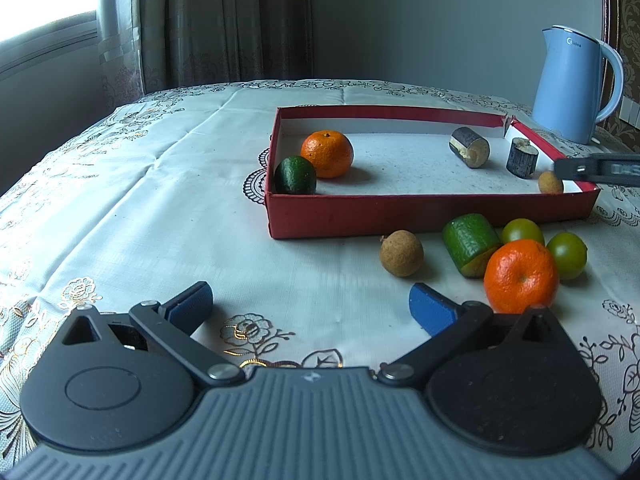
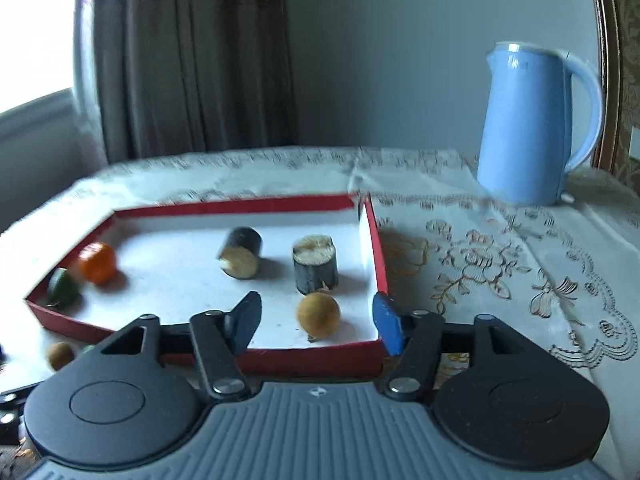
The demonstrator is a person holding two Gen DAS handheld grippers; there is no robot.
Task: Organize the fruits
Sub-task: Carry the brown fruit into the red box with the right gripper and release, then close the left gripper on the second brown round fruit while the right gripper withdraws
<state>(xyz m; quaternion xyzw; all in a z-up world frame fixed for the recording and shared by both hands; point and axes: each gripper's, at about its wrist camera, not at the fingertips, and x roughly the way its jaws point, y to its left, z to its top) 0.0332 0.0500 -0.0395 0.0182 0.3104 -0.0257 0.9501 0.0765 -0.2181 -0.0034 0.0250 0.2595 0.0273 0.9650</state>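
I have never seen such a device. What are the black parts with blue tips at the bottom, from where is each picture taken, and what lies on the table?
They are two hand-held tongs, each carrying its own camera that looks along the blue fingers. One picture shows the left tongs, the other the right tongs. Both are open and hold nothing. A red tray contains an orange, a dark green fruit, two dark cut pieces and a small brown fruit. Beside the tray lie another orange, more green fruits and a brown one. A blue kettle stands behind.

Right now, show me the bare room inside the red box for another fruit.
The red box is bare mid-floor, between the orange and the lying dark log. Crowded: the right end, with the upright log and brown longan, and the dark green fruit corner.
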